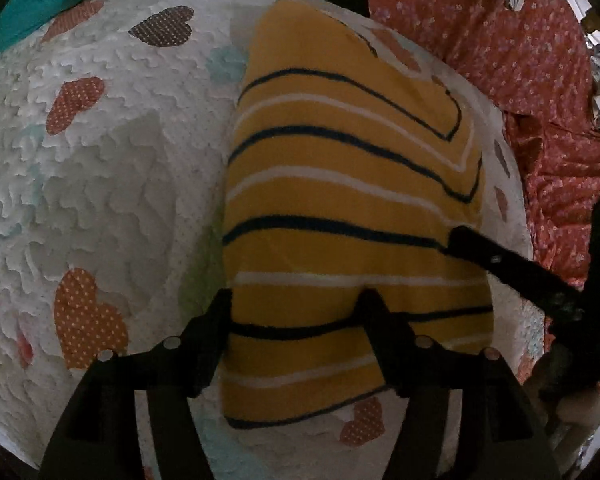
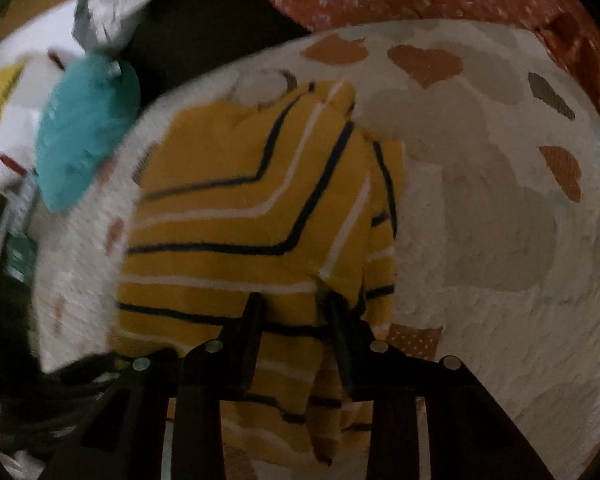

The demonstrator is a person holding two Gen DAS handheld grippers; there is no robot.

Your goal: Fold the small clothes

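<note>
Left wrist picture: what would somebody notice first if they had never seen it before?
The yellow striped garment jumps out first, lying folded in the middle on the white quilt with orange hearts. The left gripper stands open over its near end, and the right gripper reaches in from the right. An orange flowery cloth fills the top right.
</note>
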